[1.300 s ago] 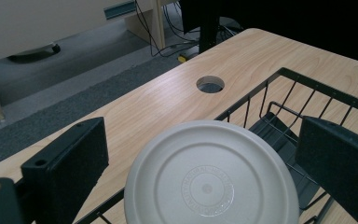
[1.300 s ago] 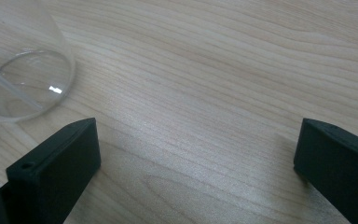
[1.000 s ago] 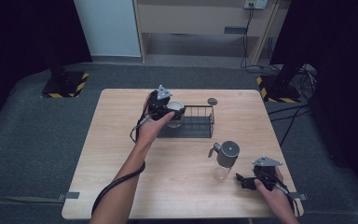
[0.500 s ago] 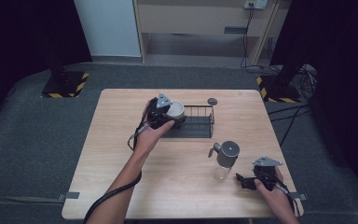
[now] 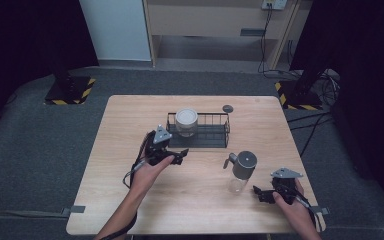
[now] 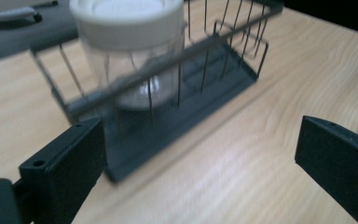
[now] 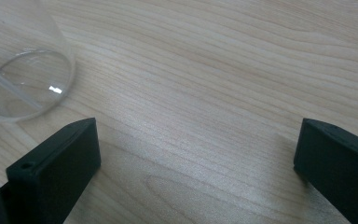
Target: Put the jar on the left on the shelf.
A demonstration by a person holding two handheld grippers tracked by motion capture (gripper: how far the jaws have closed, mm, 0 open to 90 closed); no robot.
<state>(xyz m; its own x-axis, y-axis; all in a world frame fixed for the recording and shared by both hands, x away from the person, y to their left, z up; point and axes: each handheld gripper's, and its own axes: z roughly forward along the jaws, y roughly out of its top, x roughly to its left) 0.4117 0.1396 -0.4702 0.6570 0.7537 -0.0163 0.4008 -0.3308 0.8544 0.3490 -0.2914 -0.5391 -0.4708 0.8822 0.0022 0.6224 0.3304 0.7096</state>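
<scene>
A clear jar with a white lid [image 5: 186, 120] [image 6: 128, 51] stands in the left end of a black wire basket [image 5: 215, 131] [image 6: 223, 60] on the wooden table [image 5: 130, 125]. My left gripper [image 5: 181, 156] [image 6: 200, 163] is open just in front of the basket's left end, with nothing between its jaws. A clear bottle with a grey pump top [image 5: 242, 171] stands right of centre; its glass base [image 7: 23, 84] shows in the right gripper view. My right gripper [image 5: 258, 194] [image 7: 196, 163] rests open on the table, just right of the bottle.
A small dark round cap [image 5: 227, 108] lies behind the basket's right end. The table's front edge is close to my right hand. Bare wood spreads between the two grippers and along the left side.
My left gripper has let go of the jar, which now stands in the basket, and has drawn back toward me, open. The right gripper has not moved.
</scene>
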